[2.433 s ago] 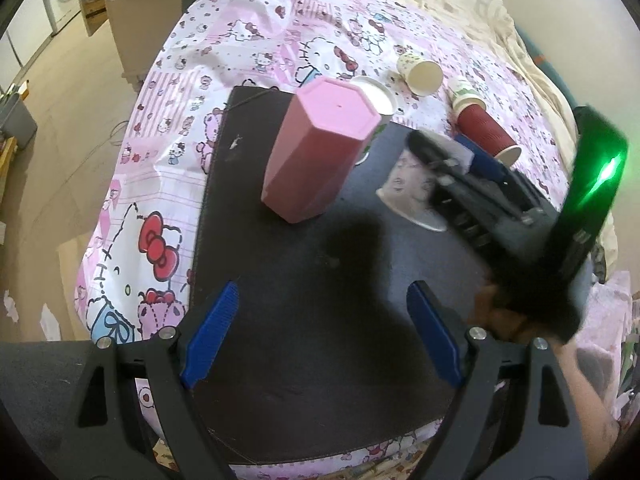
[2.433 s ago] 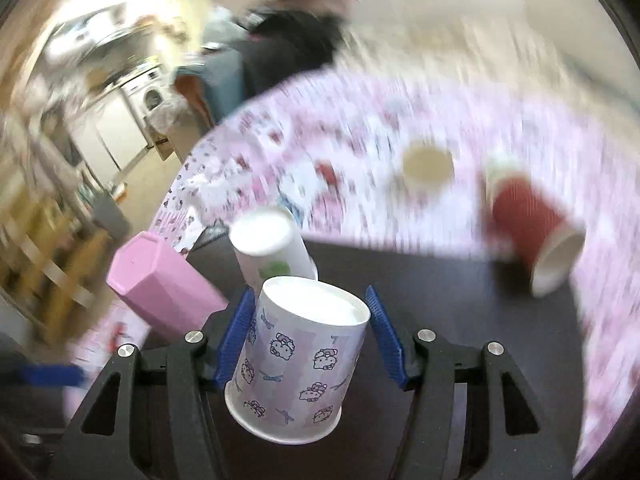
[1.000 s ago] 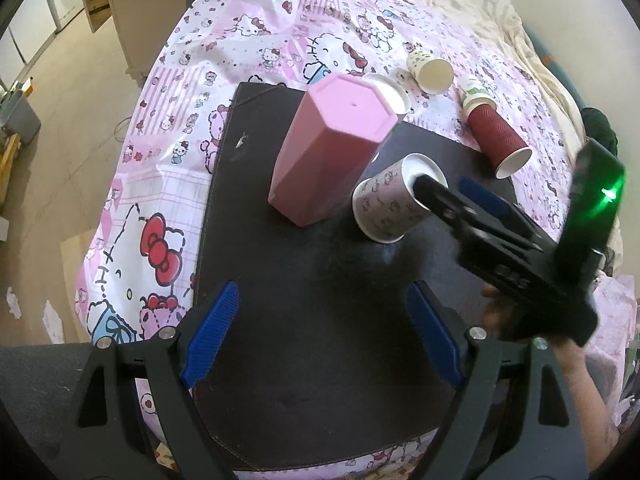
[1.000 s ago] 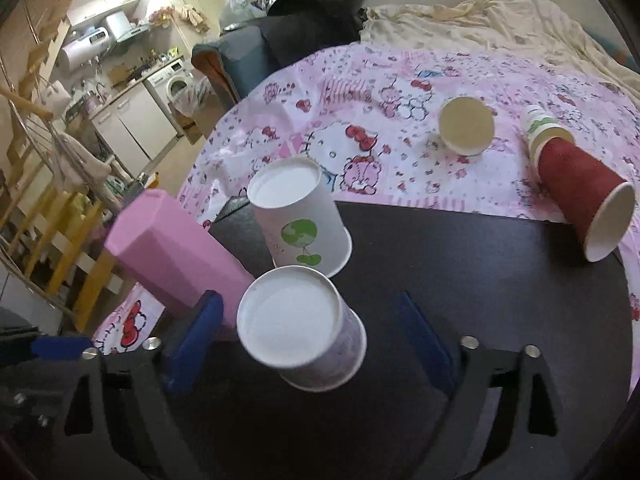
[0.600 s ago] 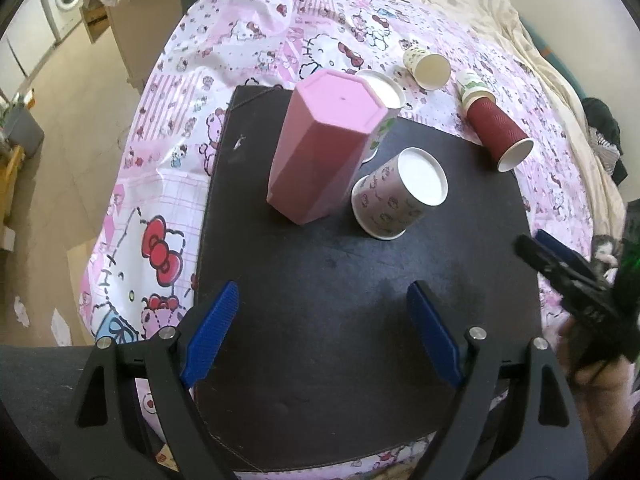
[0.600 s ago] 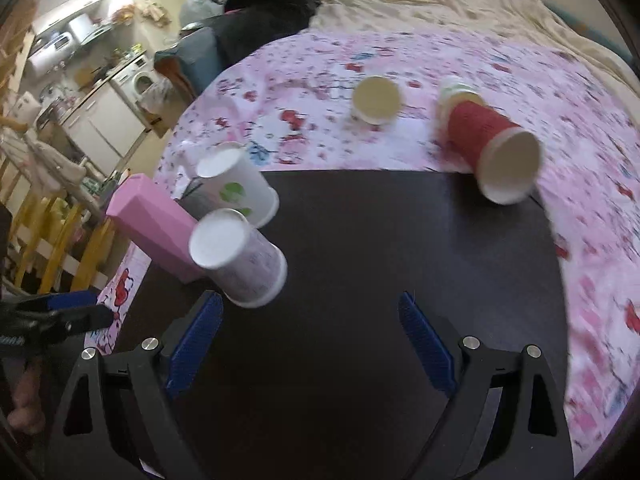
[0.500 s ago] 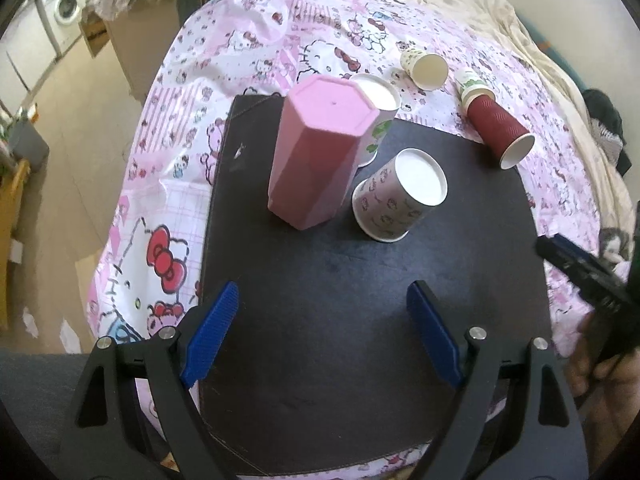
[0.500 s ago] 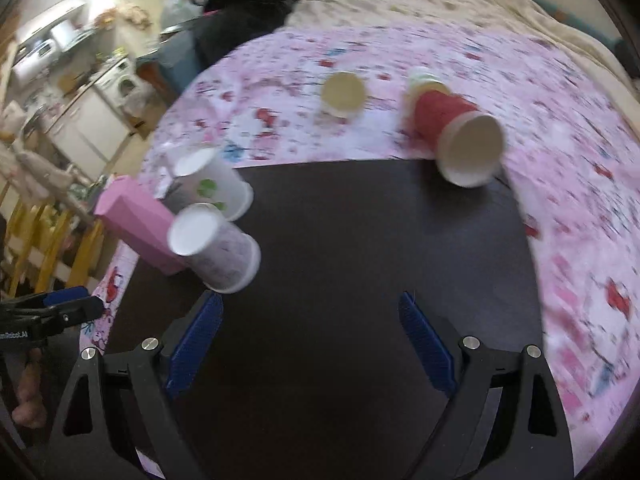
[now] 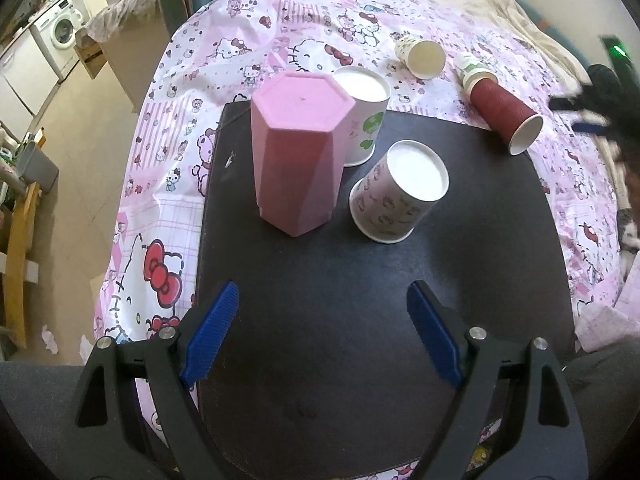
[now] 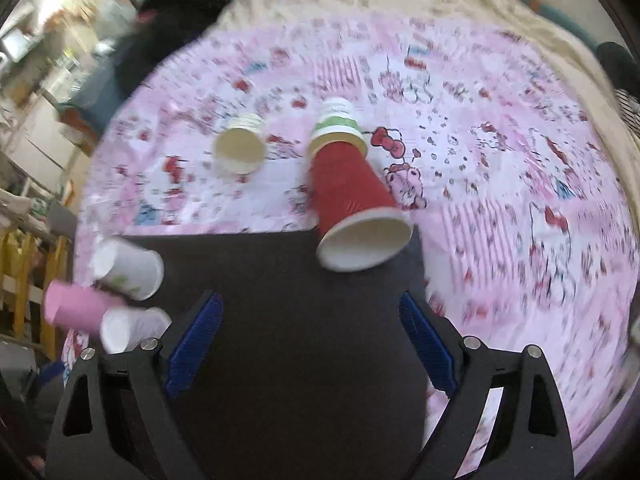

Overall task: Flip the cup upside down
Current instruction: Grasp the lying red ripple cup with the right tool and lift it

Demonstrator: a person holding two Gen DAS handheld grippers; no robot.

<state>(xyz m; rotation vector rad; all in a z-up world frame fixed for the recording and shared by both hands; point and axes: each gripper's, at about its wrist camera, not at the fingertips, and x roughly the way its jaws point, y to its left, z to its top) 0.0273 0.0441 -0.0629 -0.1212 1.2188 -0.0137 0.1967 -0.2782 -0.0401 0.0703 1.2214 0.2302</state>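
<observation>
where it stands, printed cup point(image 9: 398, 196) rests mouth-down, upright.

Both grippers are pointed steeply downward. The left gripper point(image 9: 322, 336) is held wide apart and empty; the right gripper point(image 10: 312, 344) is likewise spread, nothing between its fingers.

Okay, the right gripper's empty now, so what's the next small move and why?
Probably ease the right gripper forward and down to the red cup. That cup lies on its side at the black mat's far edge, mouth toward the open, empty jaws, while three cups already stand upside down.
</observation>
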